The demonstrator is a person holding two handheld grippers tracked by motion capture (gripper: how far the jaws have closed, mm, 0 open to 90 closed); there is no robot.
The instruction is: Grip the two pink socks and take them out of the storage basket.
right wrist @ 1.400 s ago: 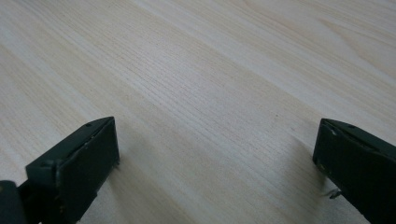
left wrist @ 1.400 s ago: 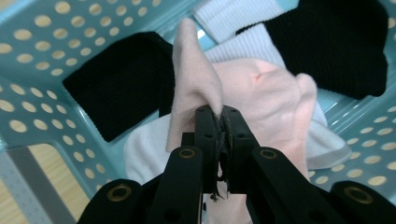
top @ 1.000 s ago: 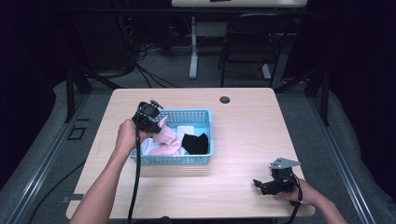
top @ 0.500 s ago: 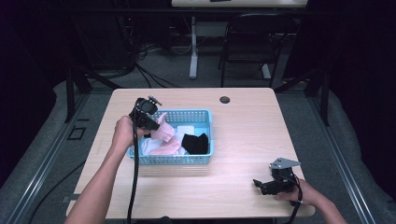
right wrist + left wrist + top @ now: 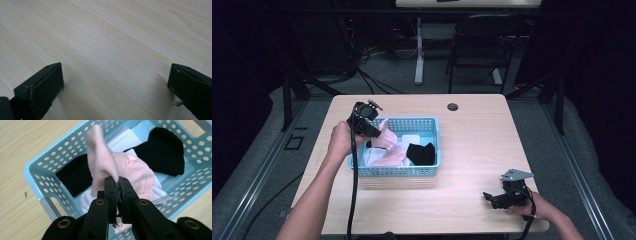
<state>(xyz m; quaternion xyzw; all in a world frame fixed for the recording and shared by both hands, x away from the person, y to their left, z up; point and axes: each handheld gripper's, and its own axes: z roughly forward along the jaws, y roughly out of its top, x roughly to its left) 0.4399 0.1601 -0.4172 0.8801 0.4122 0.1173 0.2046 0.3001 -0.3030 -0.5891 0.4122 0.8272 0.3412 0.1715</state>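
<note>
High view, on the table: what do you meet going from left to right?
Left gripper holding a pink sock → black sock in the blue basket → table grommet → right gripper, open on the table.

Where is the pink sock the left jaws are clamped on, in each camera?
High view: the pink sock hangs from the left gripper over the left end of the blue basket.
Left gripper view: middle of the picture, rising from the shut jaws, basket beneath.
Right gripper view: bare table between open jaws.
Shared landmark: the basket.
</note>
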